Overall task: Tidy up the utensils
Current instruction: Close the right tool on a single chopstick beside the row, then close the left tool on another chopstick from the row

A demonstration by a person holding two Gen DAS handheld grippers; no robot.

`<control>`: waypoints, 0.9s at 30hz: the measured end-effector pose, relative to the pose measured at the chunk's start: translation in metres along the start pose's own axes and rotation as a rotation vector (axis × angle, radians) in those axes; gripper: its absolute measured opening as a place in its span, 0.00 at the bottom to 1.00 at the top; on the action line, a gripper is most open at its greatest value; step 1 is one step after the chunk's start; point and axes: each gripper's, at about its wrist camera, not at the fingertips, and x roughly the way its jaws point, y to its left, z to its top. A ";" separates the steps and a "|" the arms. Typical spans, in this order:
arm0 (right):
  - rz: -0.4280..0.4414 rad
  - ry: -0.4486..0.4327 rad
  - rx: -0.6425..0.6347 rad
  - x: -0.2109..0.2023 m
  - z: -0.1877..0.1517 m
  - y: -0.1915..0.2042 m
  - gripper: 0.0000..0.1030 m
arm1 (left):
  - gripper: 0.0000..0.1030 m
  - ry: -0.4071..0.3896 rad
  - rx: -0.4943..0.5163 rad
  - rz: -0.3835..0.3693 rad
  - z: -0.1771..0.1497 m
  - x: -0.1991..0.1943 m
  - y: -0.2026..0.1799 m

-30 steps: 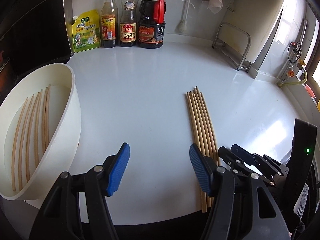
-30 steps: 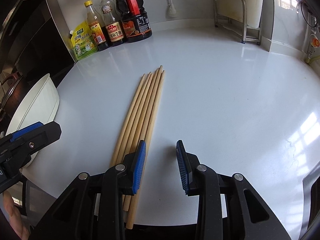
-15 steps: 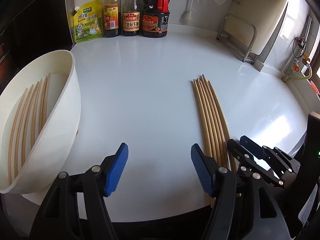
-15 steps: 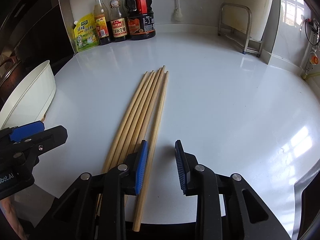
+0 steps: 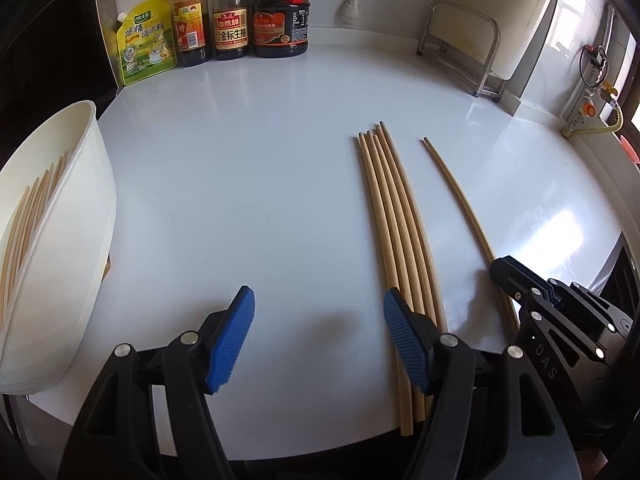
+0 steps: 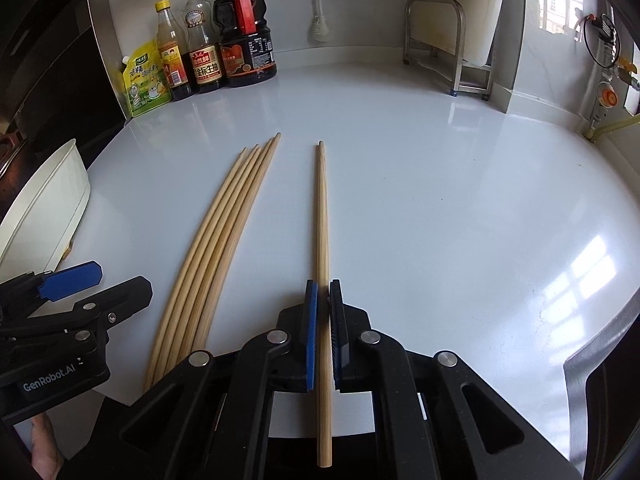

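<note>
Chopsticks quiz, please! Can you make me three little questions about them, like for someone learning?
1. True or false: the right gripper is shut on one chopstick.
2. How many chopsticks lie together in the bundle on the counter?
3. Where are the chopsticks already put away? A: white tub; B: metal rack; C: beside the bottles.

Key: 1 true; 2 five; 3 A.

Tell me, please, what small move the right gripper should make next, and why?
Probably lift and carry it left toward the white tub: the right gripper is shut on a single chopstick, apart from the bundle, and other chopsticks already lie in that tub.
</note>
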 end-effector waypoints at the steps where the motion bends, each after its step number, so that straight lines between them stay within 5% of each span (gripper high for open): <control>1: 0.001 0.000 0.002 0.000 0.000 -0.002 0.06 | 0.64 0.001 0.002 -0.001 0.001 0.001 -0.001; 27: 0.018 -0.006 0.044 0.000 -0.001 -0.018 0.15 | 0.68 0.004 0.037 0.045 0.006 0.019 -0.013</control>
